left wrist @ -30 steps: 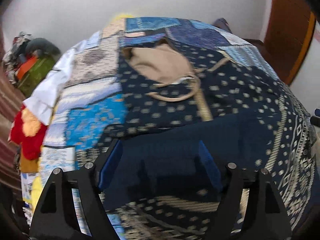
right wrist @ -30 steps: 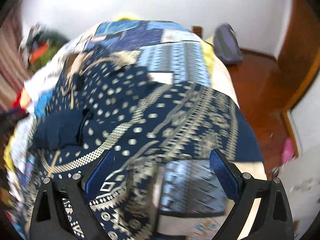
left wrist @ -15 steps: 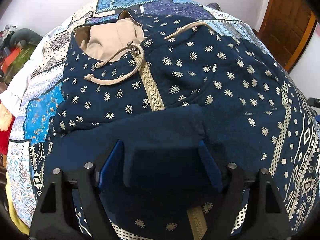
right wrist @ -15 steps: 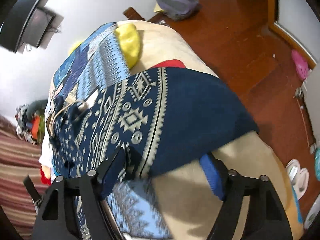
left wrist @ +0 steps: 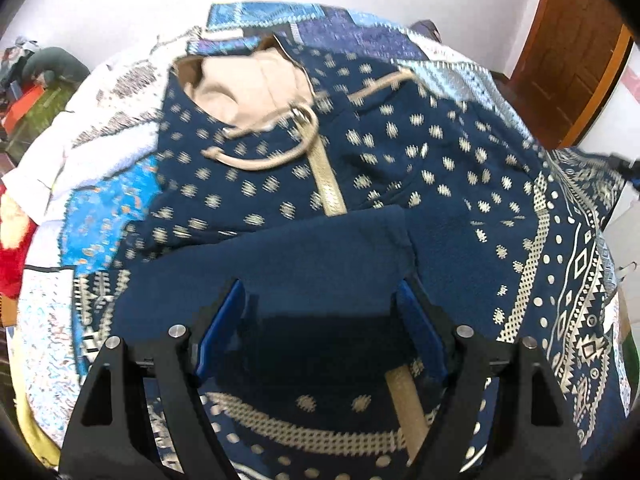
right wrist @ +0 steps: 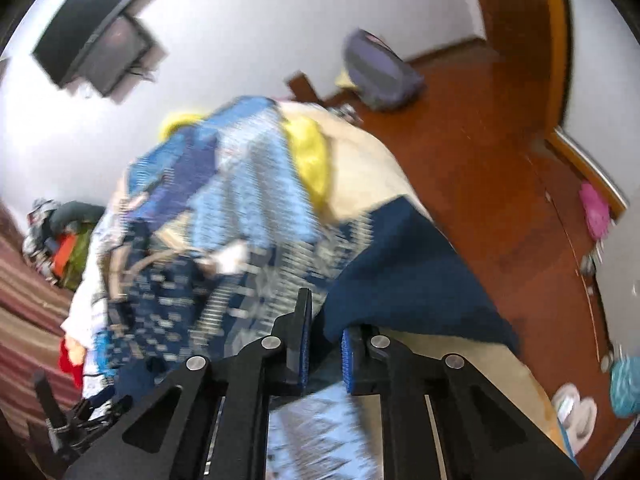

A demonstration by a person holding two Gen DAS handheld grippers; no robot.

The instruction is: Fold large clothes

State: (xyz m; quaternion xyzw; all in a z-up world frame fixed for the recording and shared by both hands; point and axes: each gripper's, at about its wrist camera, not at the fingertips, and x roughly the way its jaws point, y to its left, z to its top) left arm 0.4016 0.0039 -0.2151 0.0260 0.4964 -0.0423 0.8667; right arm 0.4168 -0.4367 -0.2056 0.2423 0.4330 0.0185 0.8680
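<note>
A large navy hoodie (left wrist: 400,168) with cream dots, a tan zipper and a beige-lined hood (left wrist: 244,84) lies spread on the bed. A plain navy folded part (left wrist: 280,264) lies over its lower front. My left gripper (left wrist: 320,332) is open, its blue pads on either side of this folded part, just above it. In the right wrist view the hoodie's navy edge (right wrist: 404,280) hangs over the bed's side. My right gripper (right wrist: 324,344) is shut on that edge.
A patchwork blue bedspread (left wrist: 100,224) covers the bed. A clothes pile (right wrist: 64,240) sits at the far left. The wooden floor (right wrist: 480,160) holds a grey backpack (right wrist: 380,72). A wooden door (left wrist: 580,48) stands at the right. A TV (right wrist: 96,40) hangs on the wall.
My right gripper has closed from wide open onto the hoodie's navy edge at the bed's side. My left gripper stays open and has shifted slightly over the folded part.
</note>
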